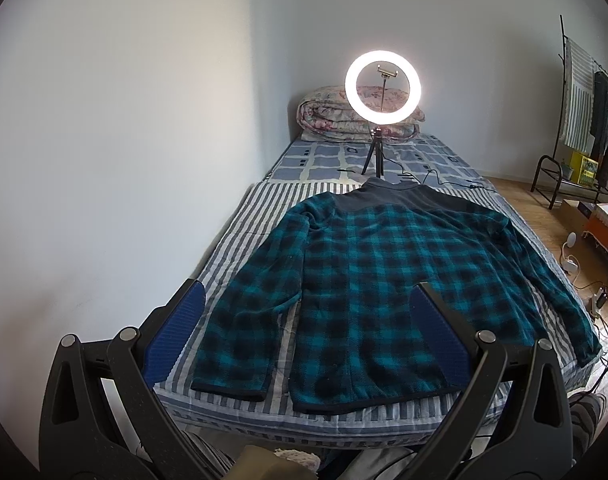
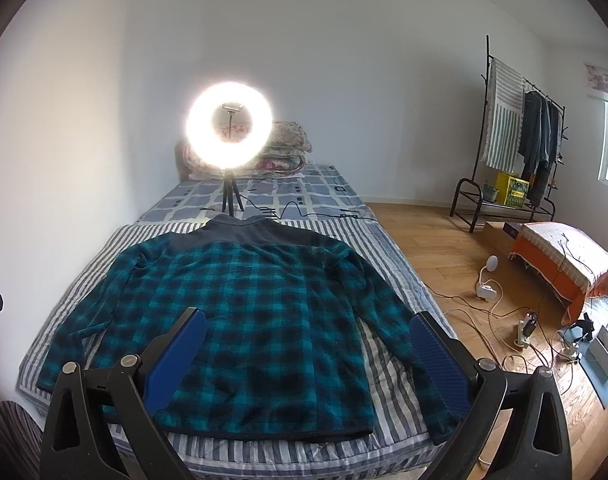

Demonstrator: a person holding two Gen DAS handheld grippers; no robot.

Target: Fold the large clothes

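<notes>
A teal and black plaid fleece jacket [image 1: 367,280] lies spread flat on the striped bed cover [image 1: 240,236], collar toward the far end, both sleeves out along its sides. It also shows in the right wrist view [image 2: 256,304]. My left gripper [image 1: 307,300] is open and empty, held above the near left part of the jacket. My right gripper [image 2: 307,324] is open and empty, held above the near right part of the jacket. Neither touches the cloth.
A lit ring light on a tripod [image 1: 383,88] stands on the bed past the collar, with cables [image 1: 443,180] beside it. A rolled quilt [image 1: 327,116] lies at the headboard end. A wall runs along the left. Wooden floor on the right holds a clothes rack [image 2: 519,140], cables and a covered stool [image 2: 563,260].
</notes>
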